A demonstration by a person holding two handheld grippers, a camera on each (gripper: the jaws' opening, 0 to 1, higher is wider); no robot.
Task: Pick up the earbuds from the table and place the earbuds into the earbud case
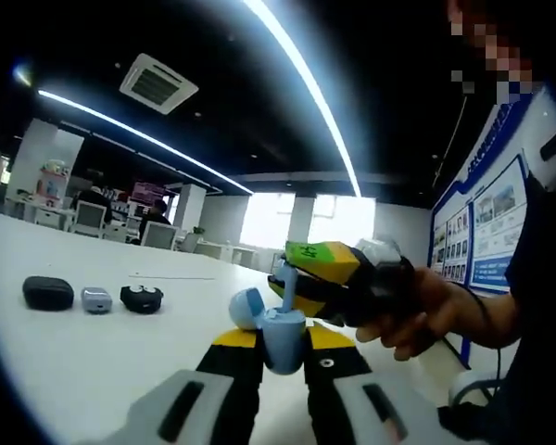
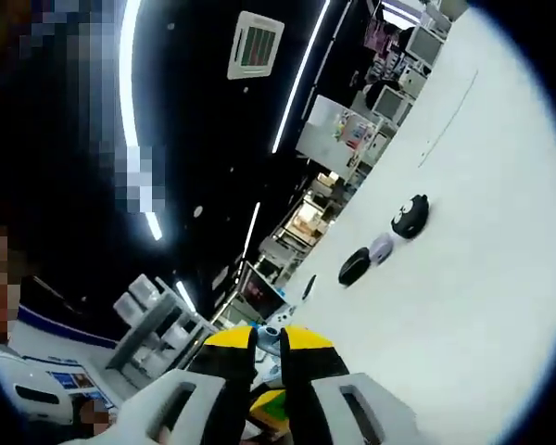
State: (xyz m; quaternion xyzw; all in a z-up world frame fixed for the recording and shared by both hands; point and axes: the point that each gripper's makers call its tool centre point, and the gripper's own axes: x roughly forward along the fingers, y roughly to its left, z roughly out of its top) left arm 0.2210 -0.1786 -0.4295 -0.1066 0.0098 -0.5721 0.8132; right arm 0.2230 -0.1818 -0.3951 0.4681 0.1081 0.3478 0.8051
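Gripping a blue case [image 1: 276, 334], lid open, the left tool [image 1: 284, 350] holds it above the tabletop [image 1: 93, 362]. Right tool [image 1: 301, 278] pinches an earbud [image 1: 287, 280] over the case; three more cases [image 1: 93, 297] lie behind.

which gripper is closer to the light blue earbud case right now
Left. The left gripper clamps the light blue earbud case between its jaws; the right gripper hovers just above it, tips at its open top.

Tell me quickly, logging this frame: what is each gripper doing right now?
Left gripper: shut on the light blue earbud case.
Right gripper: fingers close together, something pale between them; cannot tell what.
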